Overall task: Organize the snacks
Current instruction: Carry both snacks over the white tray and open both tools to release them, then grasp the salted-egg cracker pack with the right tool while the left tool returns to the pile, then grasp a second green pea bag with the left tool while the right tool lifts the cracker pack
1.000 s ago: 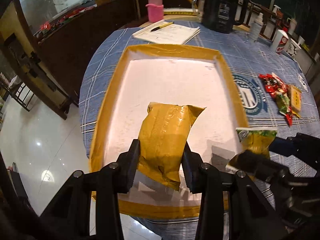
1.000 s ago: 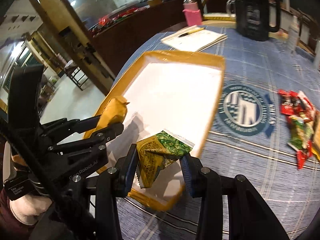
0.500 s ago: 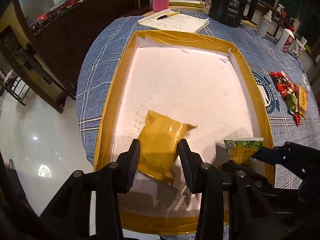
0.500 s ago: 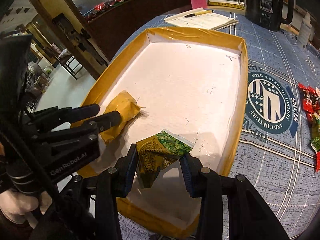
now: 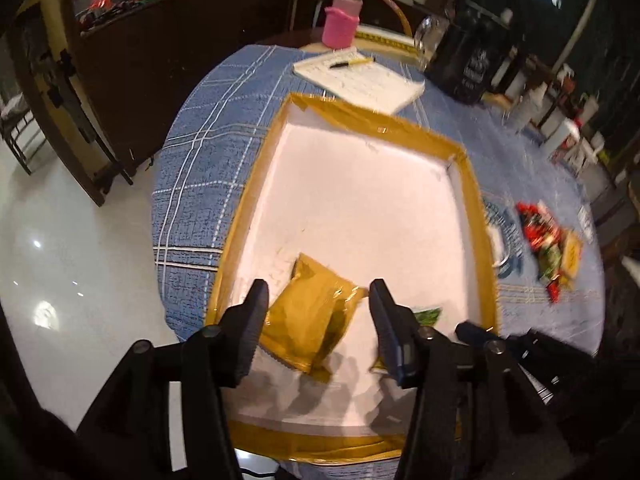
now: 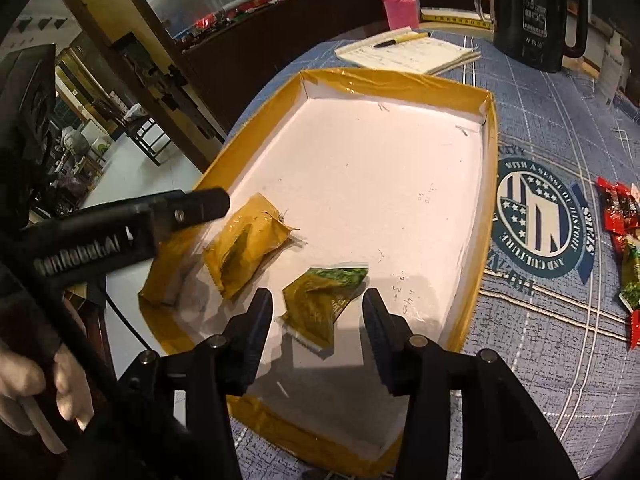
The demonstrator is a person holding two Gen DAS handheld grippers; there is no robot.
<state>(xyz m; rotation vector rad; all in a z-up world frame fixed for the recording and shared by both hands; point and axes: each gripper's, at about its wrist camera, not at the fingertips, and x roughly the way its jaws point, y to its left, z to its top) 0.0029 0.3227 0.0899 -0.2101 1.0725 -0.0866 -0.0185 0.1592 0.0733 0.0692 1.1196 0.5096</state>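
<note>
A round table under a blue plaid cloth stands in a dim room with a dark wooden counter behind it and a glossy pale floor to the left. On the cloth lies a shallow white tray edged all round in yellow-brown tape. At its near left end two snack packets rest on the white floor of the tray: a plain yellow packet and, just right of it, a yellow-and-green packet, the two close but apart. The left gripper hangs over the yellow packet with its jaws opening; the packet sits between them, and neither pad presses on it. The right gripper straddles the yellow-and-green packet the same way, its jaws also opening and gaps showing on both sides. Well to the right of the tray, on the cloth beyond a round printed emblem, a small heap of red and green snack packets waits. At the far side of the table lie a notepad with a pen on it, a pink-sleeved bottle and a black mug. A person's hand grips the left tool's handle at the near left.
</note>
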